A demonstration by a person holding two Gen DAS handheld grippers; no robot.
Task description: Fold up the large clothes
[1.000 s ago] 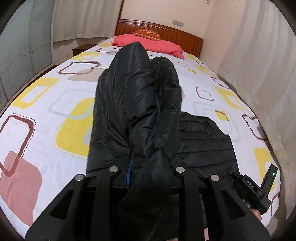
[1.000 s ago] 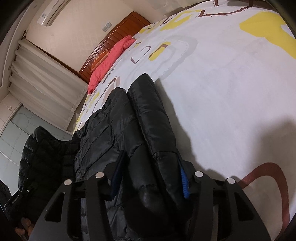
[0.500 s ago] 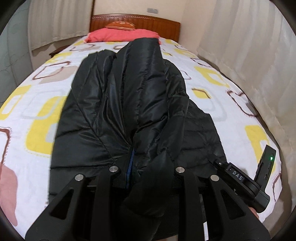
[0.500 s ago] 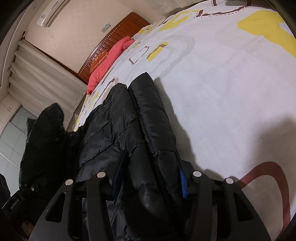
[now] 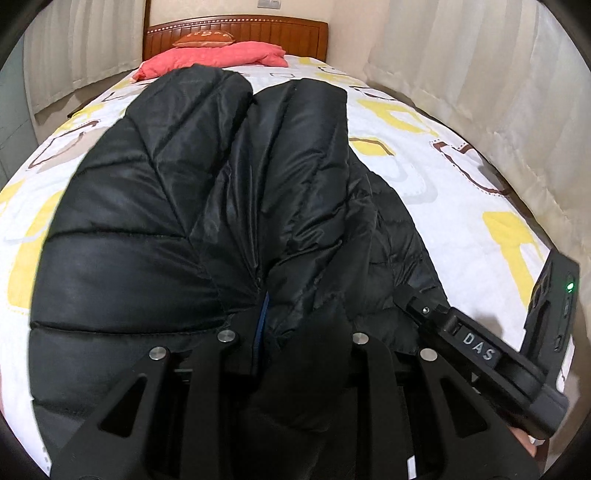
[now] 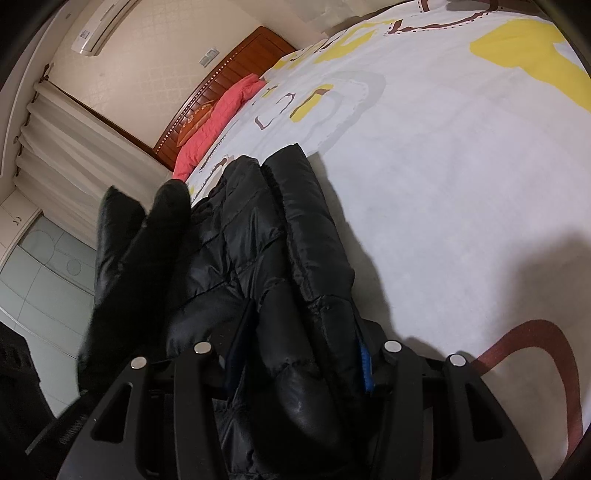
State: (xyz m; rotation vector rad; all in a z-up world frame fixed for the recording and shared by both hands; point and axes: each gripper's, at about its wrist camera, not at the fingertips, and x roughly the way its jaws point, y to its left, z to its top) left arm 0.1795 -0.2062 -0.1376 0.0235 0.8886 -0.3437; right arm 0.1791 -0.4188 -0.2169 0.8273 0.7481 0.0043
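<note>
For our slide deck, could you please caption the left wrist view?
Left gripper clamps a fold of the black puffer jacket over the patterned bedsheet; right gripper holds its other side.

A wooden headboard point(image 5: 236, 35) is set against a cream wall point(image 6: 155, 48); pale curtains point(image 5: 461, 74) are hung beside it.

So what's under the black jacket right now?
The jacket lies on the bed's patterned sheet, which shows all round it. Whatever sits directly beneath is covered, so I can't tell if anything else is there. Both grippers clamp its near edge.
</note>
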